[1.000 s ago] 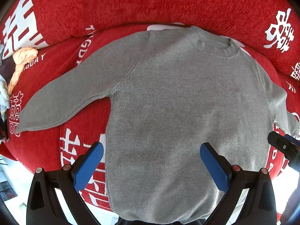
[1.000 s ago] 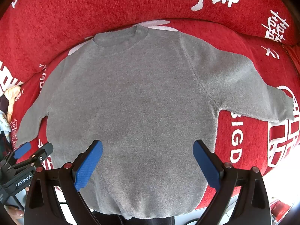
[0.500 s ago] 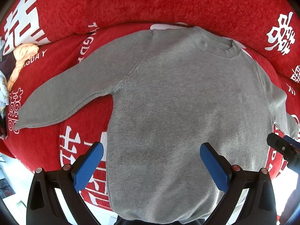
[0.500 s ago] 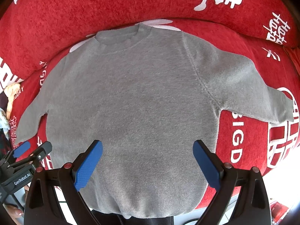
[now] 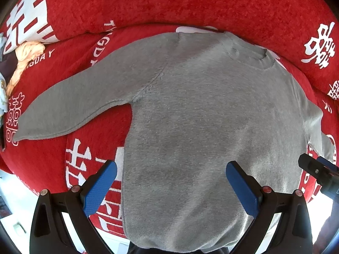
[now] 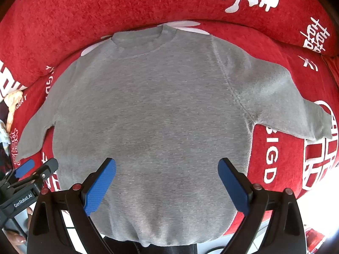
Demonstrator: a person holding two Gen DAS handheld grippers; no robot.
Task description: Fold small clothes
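The left gripper (image 5: 171, 187) hovers with its jaws spread wide, the blue pads (image 5: 99, 188) well apart and nothing held between them. The right gripper (image 6: 167, 185) hangs in the same wide-open pose, its blue pads (image 6: 233, 185) equally far apart and closing on nothing. Each gripper shows at the edge of the other's view, so the two sit side by side, apart from each other

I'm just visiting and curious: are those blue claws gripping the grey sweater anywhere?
No. The left claw and the right claw are both open above the grey sweater, which lies spread flat on the red sofa.
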